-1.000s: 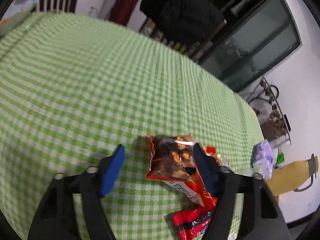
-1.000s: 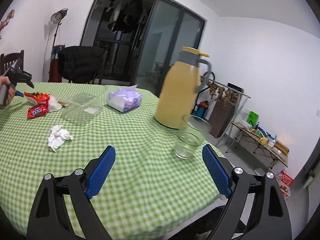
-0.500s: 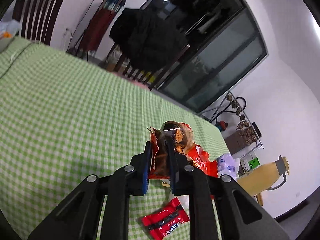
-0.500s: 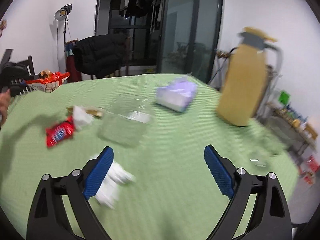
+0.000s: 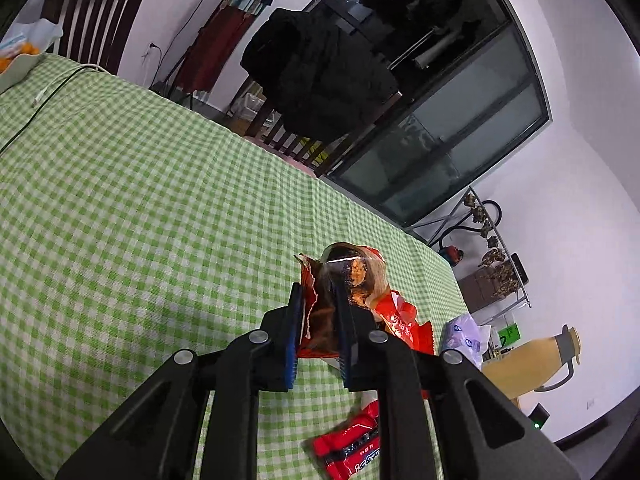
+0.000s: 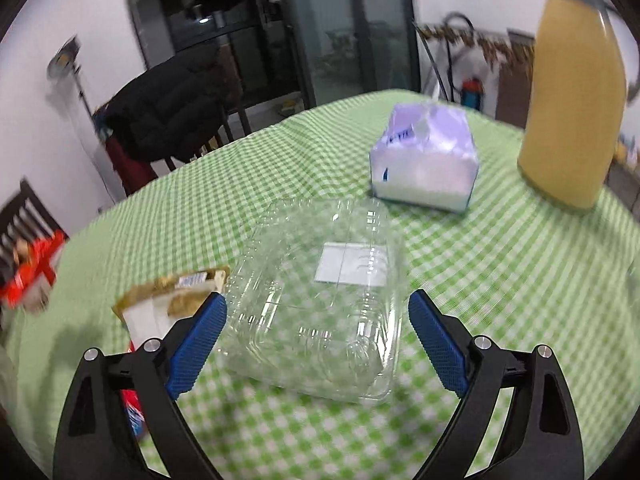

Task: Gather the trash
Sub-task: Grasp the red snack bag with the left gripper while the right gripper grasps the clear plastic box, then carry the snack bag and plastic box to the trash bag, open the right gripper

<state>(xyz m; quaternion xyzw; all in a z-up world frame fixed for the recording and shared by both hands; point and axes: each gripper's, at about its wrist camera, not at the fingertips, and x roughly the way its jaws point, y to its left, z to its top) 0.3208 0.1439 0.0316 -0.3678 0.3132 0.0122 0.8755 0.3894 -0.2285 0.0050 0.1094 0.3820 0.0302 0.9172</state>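
My left gripper [image 5: 319, 296] is shut on an orange-red snack bag [image 5: 352, 280] and holds it above the green checked tablecloth [image 5: 120, 208]. A small red wrapper [image 5: 352, 446] lies on the cloth below it. My right gripper [image 6: 316, 320] is open, its blue pads either side of a clear plastic clamshell box [image 6: 320, 296] lying on the cloth. A torn brown-and-white wrapper [image 6: 168, 300] lies just left of the box. The held snack bag also shows blurred at the far left of the right wrist view [image 6: 32, 272].
A purple tissue pack [image 6: 424, 156] and a tall yellow thermos jug [image 6: 572, 92] stand behind the box. A chair with a black jacket [image 5: 320, 72] stands at the far table edge. A black cable [image 5: 40, 100] runs over the cloth at the far left.
My left gripper shut on the snack bag and lifted it off the cloth. My right gripper swung left and moved in until the clamshell box lies between its open fingers.
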